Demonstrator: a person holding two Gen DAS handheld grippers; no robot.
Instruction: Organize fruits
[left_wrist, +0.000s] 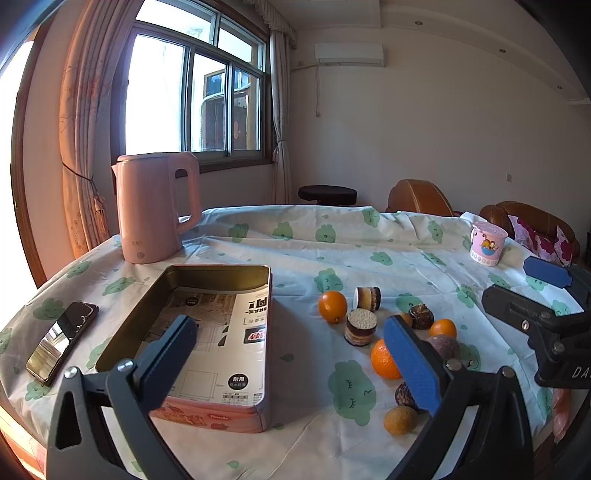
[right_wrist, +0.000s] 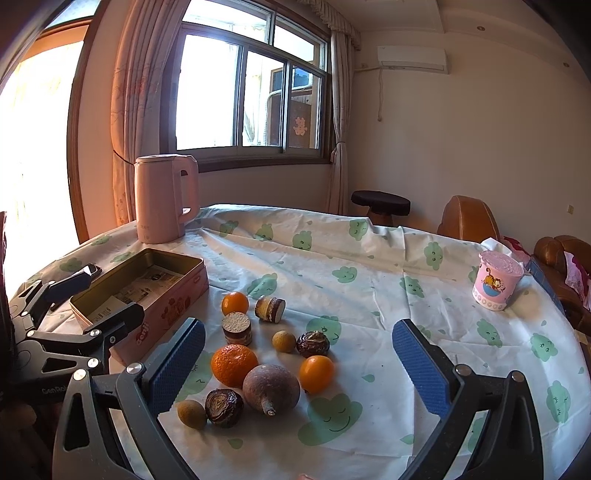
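Fruits lie clustered on the tablecloth: a large orange (right_wrist: 234, 364), a brown round fruit (right_wrist: 270, 387), two small oranges (right_wrist: 316, 373) (right_wrist: 235, 303), two wrinkled dark fruits (right_wrist: 313, 343) and two longans (right_wrist: 283, 341). Two layered cake pieces (right_wrist: 236, 328) sit among them. Left of the cluster stands an open pink tin (right_wrist: 166, 314) (left_wrist: 214, 417), holding only printed paper. My right gripper (right_wrist: 299, 369) hovers open over the cluster. My left gripper (left_wrist: 291, 358) is open between the tin and the fruits, its right finger hiding part of the large orange (left_wrist: 382, 363).
A pink kettle (left_wrist: 155, 206) stands behind the tin, and a phone (left_wrist: 61, 341) lies to its left near the table edge. A pink cartoon cup (right_wrist: 496, 280) sits far right. Brown chairs (right_wrist: 469, 218) and a dark stool (right_wrist: 380, 203) stand beyond the table.
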